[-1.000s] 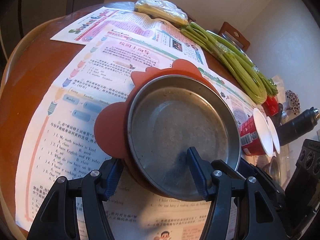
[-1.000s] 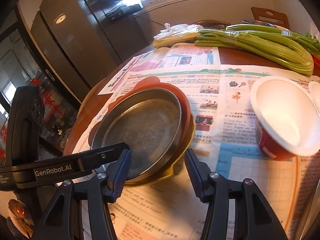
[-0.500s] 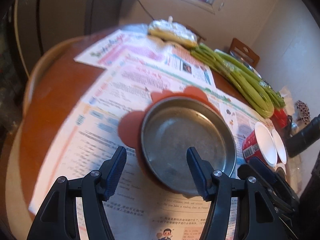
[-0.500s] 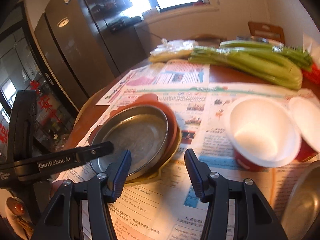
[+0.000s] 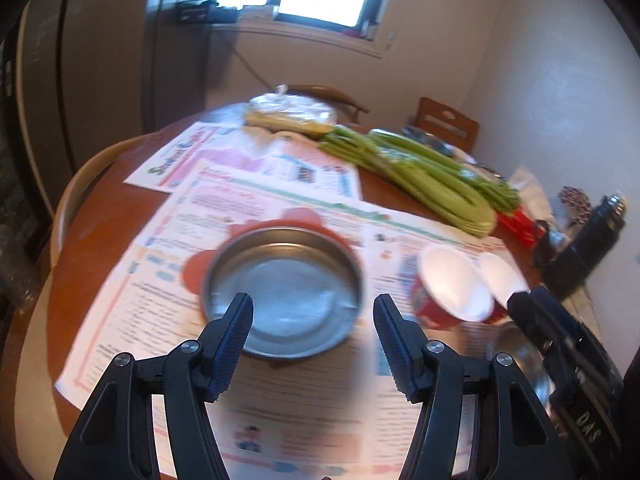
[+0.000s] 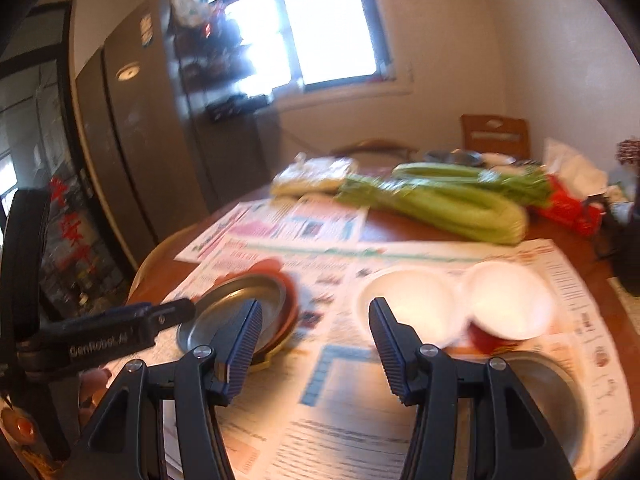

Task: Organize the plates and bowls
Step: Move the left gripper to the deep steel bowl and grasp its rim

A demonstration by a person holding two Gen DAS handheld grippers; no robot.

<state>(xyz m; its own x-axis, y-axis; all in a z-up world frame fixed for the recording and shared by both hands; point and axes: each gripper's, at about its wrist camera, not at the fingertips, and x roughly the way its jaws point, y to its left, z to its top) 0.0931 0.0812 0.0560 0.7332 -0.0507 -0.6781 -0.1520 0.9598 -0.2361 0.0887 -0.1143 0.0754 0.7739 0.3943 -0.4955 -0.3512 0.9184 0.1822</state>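
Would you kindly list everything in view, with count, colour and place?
metal pan: one, grey, stacked on orange plates, table's left
orange plates: at least one, under the pan
paper bowls: two, red with white insides, right of the pan
second metal pan: one, grey, near right
newspapers: several, covering the table
celery: green bundles, far side
bagged food: one, yellowish, far edge
left tool: open, empty
right tool: open, empty
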